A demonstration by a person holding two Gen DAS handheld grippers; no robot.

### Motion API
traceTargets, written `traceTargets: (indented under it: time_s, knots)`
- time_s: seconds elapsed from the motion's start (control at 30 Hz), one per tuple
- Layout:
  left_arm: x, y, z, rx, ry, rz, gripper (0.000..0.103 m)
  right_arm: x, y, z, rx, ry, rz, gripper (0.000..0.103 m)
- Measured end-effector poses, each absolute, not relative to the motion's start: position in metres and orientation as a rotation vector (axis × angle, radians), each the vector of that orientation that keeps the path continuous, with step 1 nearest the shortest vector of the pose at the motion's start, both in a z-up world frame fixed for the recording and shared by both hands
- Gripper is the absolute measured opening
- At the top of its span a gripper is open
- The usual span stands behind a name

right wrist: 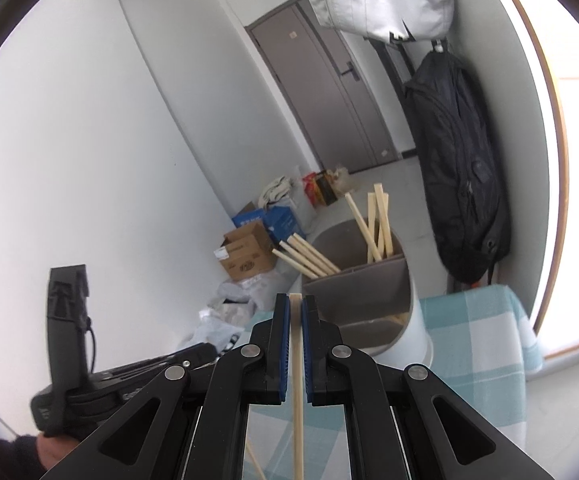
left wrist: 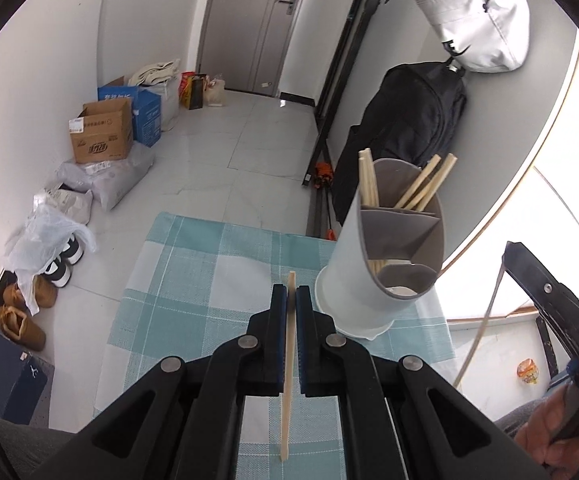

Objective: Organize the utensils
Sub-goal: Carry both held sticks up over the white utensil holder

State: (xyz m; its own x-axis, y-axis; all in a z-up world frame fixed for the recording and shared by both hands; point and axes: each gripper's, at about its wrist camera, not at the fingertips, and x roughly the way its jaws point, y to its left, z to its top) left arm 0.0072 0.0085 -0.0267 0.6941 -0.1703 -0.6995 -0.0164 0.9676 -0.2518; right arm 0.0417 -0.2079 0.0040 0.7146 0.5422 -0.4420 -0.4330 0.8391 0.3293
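A white utensil holder [left wrist: 363,268] with grey dividers stands on a blue checked cloth [left wrist: 209,280]; it also shows in the right wrist view [right wrist: 409,320]. Several wooden chopsticks [left wrist: 425,188] stick out of its far compartments, and they show in the right wrist view too [right wrist: 377,224]. My left gripper [left wrist: 291,294] is shut on one wooden chopstick [left wrist: 288,380], held lengthwise, just left of the holder. My right gripper [right wrist: 295,302] is shut on another chopstick [right wrist: 297,400], just in front of the holder.
Cardboard boxes [left wrist: 103,132], bags and shoes [left wrist: 25,312] line the left wall on the floor. A black backpack [left wrist: 417,120] and a white bag [left wrist: 477,12] hang on the right wall. A loose chopstick [right wrist: 255,460] lies on the cloth below my right gripper.
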Motion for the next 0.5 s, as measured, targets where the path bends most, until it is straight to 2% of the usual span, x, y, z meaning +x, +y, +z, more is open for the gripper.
traceTargets:
  time_s: [0.5]
  knots:
    - [0.006,-0.006,0.016,-0.208,0.735,-0.19,0.0,0.05,-0.209,0.033,0.201,0.482,0.487,0.005]
